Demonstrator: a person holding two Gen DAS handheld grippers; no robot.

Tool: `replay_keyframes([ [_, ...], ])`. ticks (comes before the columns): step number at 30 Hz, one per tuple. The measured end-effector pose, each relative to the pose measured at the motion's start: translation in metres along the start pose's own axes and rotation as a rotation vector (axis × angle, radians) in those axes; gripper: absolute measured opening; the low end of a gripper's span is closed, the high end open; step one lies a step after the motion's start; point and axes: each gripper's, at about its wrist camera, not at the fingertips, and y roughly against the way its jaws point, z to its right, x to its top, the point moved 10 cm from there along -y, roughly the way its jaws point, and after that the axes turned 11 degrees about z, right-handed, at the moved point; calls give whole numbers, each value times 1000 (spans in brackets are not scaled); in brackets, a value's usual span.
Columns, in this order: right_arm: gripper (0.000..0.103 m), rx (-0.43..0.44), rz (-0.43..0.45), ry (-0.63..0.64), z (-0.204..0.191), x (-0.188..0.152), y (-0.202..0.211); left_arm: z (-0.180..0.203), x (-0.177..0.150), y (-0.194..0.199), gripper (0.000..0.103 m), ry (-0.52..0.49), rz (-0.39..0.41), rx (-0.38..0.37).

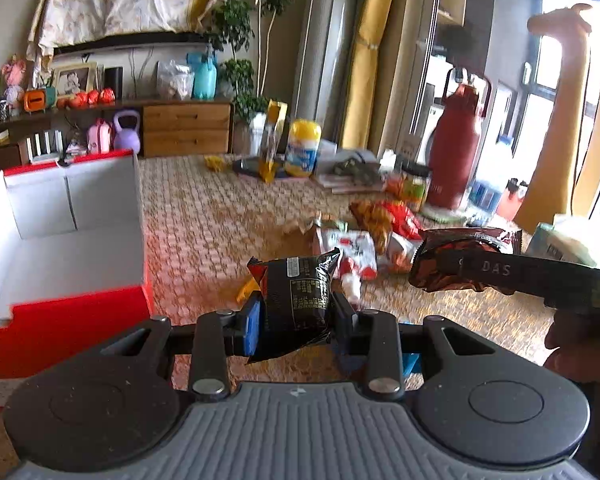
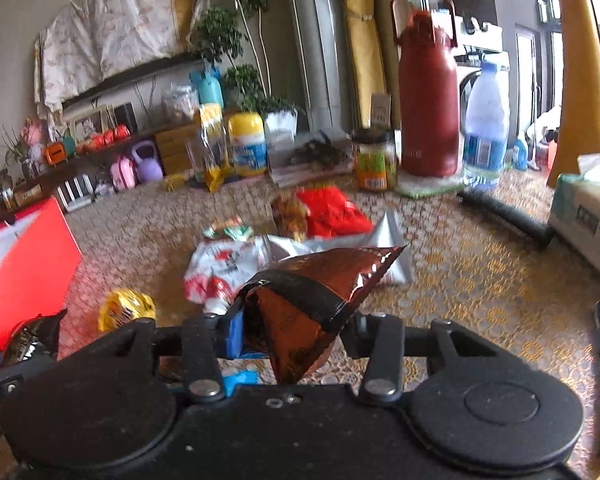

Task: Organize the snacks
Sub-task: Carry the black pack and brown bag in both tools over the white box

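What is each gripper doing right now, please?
Left gripper: shut on a black snack packet.
Right gripper: shut on a brown foil snack packet.

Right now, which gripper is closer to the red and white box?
Left. The left gripper is just right of the red and white box; the right gripper is farther right.

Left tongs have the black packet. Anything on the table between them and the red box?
Nothing: in the left wrist view only bare patterned tablecloth lies between the left tongs, shut on the black snack packet, and the red box.
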Motion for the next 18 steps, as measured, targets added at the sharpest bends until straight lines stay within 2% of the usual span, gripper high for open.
replay_keyframes([
  [9, 44, 67, 106, 11, -35, 49, 37, -20, 42, 29, 35, 23, 86, 12],
  [18, 44, 207, 146, 48, -102, 79, 44, -70, 70, 46, 35, 37, 129, 104],
])
